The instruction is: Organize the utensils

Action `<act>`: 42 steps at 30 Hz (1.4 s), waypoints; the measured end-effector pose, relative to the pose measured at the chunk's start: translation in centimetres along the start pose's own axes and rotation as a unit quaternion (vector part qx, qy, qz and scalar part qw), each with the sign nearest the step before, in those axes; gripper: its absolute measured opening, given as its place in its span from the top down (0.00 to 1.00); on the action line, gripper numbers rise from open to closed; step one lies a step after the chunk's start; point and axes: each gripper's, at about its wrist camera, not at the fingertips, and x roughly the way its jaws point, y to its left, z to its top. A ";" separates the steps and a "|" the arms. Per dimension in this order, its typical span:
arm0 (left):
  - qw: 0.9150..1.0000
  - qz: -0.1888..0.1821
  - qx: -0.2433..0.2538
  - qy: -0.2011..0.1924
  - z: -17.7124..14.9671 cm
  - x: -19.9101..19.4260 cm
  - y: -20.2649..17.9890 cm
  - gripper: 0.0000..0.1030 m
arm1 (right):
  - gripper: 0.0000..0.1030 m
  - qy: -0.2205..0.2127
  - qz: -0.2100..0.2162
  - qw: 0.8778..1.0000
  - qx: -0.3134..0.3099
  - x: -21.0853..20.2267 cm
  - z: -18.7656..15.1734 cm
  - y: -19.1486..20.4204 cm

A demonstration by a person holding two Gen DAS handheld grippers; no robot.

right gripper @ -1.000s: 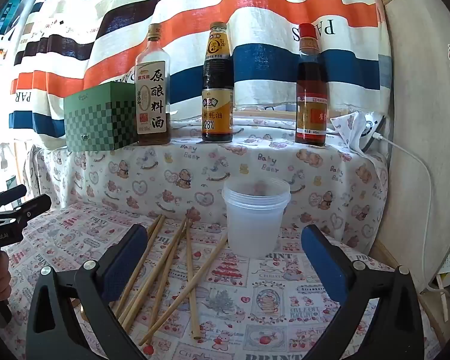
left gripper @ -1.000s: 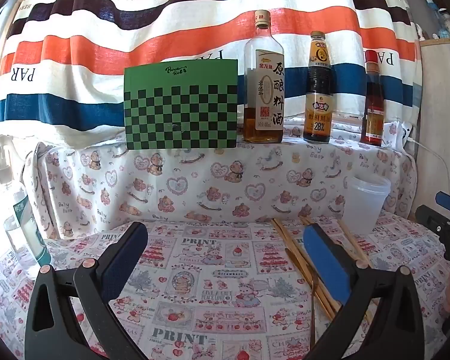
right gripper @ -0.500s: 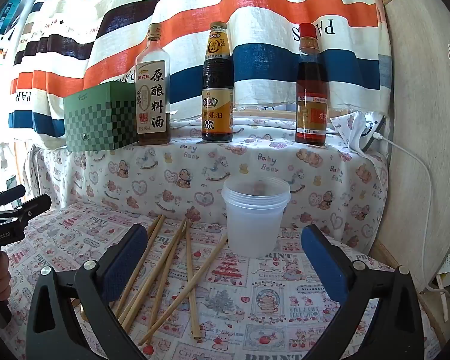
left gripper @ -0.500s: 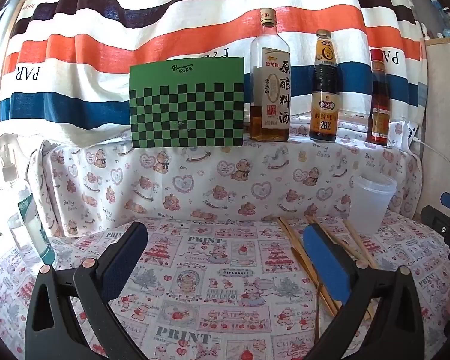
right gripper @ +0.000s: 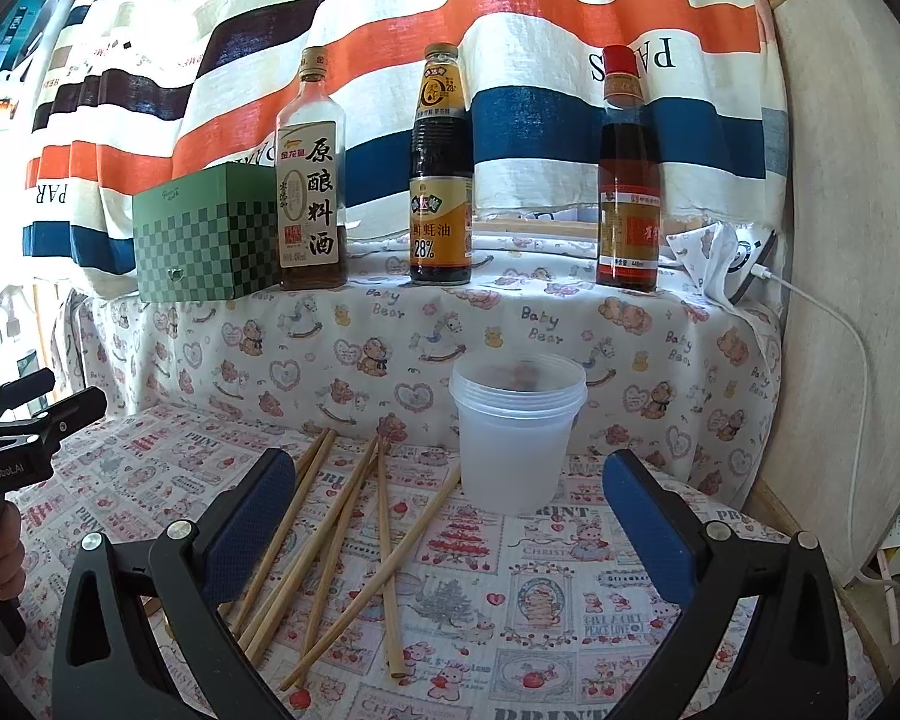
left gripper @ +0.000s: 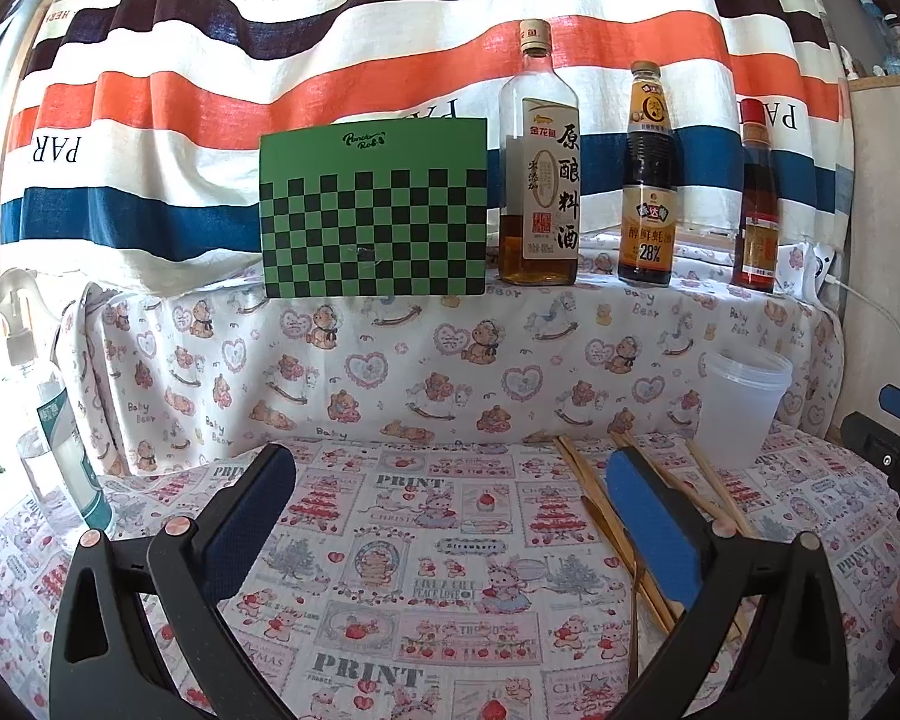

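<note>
Both wide apart and empty: left gripper (left gripper: 450, 492), right gripper (right gripper: 450, 495). Between the right gripper's pads, six or so chopsticks (right gripper: 354, 540) loose on the cloth, lower centre, beside one plastic cup (right gripper: 516, 438). Three bottles (right gripper: 441, 168) on the shelf, upper centre. Only in left view: spray bottle (left gripper: 48, 420), far left.

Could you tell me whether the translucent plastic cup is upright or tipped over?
Upright: the translucent plastic cup stands on its base, open rim facing up, beside the scattered wooden chopsticks.

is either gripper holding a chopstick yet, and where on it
No, nothing is held. The left gripper and right gripper are both open and empty; the chopsticks lie loose on the cloth.
</note>
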 end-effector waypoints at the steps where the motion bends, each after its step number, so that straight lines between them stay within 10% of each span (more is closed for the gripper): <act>1: 1.000 0.000 0.001 0.000 0.0 0.0 -0.1 0.00 | 0.00 0.000 -0.001 1.000 0.000 0.0 0.0 0.0; 42: 1.000 -0.002 0.003 0.002 -0.1 0.0 -0.2 0.00 | 0.00 0.004 0.000 1.000 -0.002 0.1 0.0 0.0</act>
